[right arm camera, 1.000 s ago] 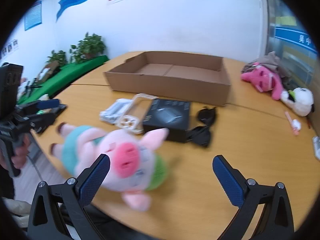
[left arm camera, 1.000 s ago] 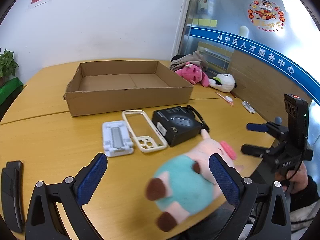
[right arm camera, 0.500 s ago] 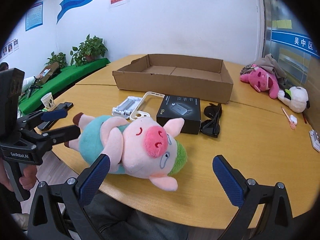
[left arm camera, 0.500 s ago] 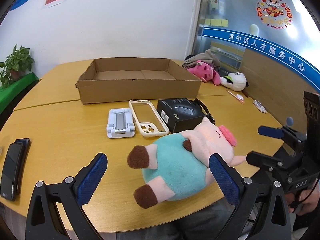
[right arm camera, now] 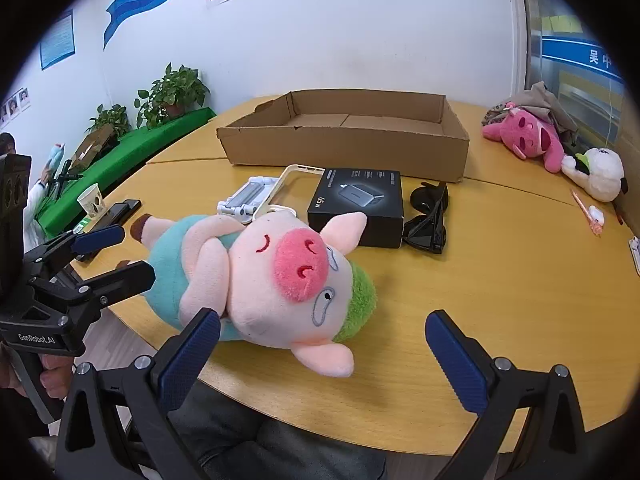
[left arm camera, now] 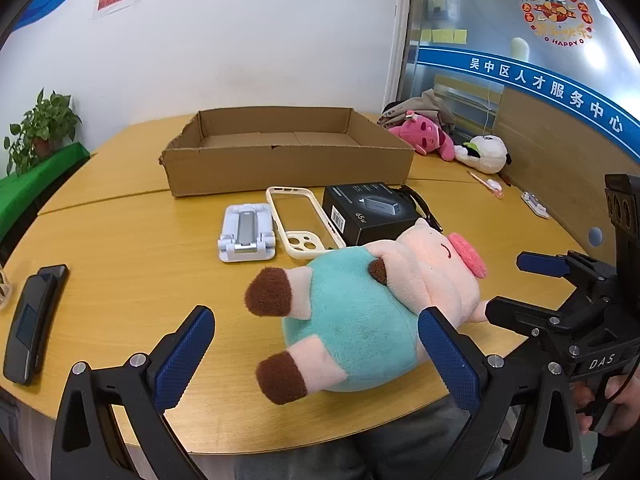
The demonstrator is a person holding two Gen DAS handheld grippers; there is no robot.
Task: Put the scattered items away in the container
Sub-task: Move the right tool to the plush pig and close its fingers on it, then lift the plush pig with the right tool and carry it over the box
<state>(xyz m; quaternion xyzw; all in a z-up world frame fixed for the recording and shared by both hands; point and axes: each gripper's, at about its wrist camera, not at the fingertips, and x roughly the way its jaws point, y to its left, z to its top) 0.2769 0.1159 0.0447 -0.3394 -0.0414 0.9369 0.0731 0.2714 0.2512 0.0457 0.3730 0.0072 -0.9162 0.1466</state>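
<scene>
The pig [left arm camera: 372, 304] lies on its side at the near rim of the worktop [left arm camera: 132, 264], feet toward the left gripper [left arm camera: 316, 354], snout toward the right gripper [right arm camera: 322, 354]. Both pairs of fingers stand wide apart and hold nothing. In the left wrist view the right finger [left arm camera: 448, 364] sits in front of the pig's belly; in the right wrist view the left finger [right arm camera: 188, 356] is just below its arm; contact cannot be told in either. Bare worktop lies left of the pig as far as the phone [left arm camera: 32, 322] near the left rim, and right of it toward the far rim.

Behind the pig, close together, are the stand [left arm camera: 247, 233], the case [left arm camera: 302, 222], the black box [left arm camera: 370, 212] and the sunglasses [right arm camera: 430, 216]; the case overlaps the stand in the right wrist view. Past them the carton [left arm camera: 288, 160] stands open, its near wall facing the row with a thin strip of worktop between. Two plush toys [right arm camera: 552, 152] rest at the far right rim.

A second ago the pig was a blur in mid-motion; half a second ago it had settled, and now it rests the same way, while both cameras have drawn a little closer to it
</scene>
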